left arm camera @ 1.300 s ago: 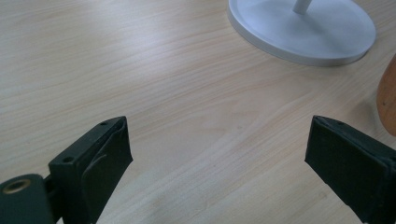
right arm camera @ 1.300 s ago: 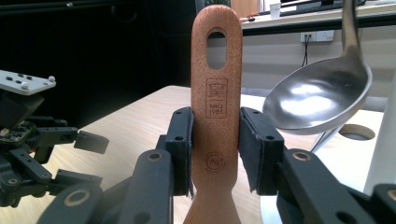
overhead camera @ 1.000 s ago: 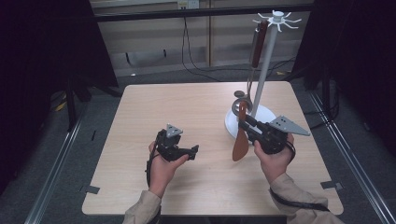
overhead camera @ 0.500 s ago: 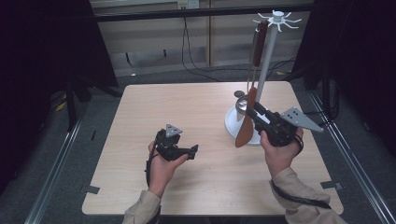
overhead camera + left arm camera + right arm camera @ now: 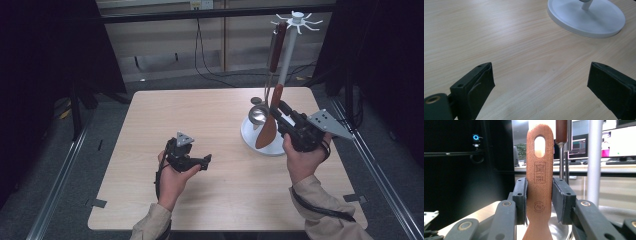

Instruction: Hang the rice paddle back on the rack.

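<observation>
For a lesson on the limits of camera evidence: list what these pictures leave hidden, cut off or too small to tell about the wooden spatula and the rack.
- Wooden spatula: blade cut off by the bottom edge in the right gripper view, beyond the right gripper.
- Rack: hooks too small in the high view to tell which are free.
- Rack base: pole cut off by the top edge in the left gripper view.

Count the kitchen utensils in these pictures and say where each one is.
2. A wooden spatula is clamped upright in the right gripper beside the rack's pole. A metal ladle with a brown handle hangs from the white rack. Others may hide behind these.
</observation>
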`<state>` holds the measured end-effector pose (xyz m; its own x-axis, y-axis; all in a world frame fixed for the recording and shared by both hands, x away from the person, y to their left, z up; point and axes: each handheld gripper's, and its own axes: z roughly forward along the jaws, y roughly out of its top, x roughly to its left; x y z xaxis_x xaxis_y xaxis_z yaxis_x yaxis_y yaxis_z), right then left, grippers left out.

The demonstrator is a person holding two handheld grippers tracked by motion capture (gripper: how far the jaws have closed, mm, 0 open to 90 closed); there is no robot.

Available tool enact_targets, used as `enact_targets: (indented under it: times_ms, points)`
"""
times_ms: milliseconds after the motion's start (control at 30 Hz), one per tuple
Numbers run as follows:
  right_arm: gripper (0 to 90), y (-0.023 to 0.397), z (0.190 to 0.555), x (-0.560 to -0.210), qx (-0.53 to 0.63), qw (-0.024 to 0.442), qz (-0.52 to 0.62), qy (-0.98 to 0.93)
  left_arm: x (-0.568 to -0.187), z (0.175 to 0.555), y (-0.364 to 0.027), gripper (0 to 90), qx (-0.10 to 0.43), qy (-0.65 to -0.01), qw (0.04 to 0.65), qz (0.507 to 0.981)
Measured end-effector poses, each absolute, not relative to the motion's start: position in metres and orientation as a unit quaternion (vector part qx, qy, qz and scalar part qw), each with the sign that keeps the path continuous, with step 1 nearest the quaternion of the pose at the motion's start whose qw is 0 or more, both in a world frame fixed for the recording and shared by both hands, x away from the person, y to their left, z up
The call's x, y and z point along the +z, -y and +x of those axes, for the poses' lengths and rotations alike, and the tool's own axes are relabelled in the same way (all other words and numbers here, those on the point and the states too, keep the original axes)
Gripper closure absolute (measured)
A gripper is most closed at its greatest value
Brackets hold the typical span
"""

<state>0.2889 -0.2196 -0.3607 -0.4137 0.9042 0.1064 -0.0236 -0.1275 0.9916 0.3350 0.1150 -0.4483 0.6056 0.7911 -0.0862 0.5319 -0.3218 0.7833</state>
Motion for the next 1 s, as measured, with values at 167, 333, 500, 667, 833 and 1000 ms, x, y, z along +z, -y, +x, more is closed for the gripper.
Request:
enact_targets:
  times_ms: [167,333,500,667,833,1000]
  points:
    - [66.5,0.222,0.29,-0.354,0.636,0.375,0.404,-0.54,-0.449,0.335,-0.114,6.5,0.156,-0.422,0.416,0.79]
    - [66.5,0.225,0.293,-0.346,0.631,0.392,0.409,-0.531,-0.448,0.335,-0.116,6.5,0.159,-0.415,0.407,0.798]
    - [66.5,0.23,0.296,-0.337,0.629,0.405,0.41,-0.521,-0.449,0.335,-0.115,6.5,0.157,-0.419,0.412,0.794]
    - [66.5,0.232,0.299,-0.326,0.625,0.422,0.408,-0.514,-0.451,0.336,-0.114,6.5,0.153,-0.419,0.412,0.794]
    - [66.5,0.234,0.303,-0.316,0.623,0.431,0.407,-0.51,-0.451,0.336,-0.115,6.5,0.151,-0.42,0.411,0.795]
    - [66.5,0.234,0.307,-0.308,0.619,0.438,0.407,-0.509,-0.452,0.336,-0.115,6.5,0.15,-0.415,0.406,0.8]
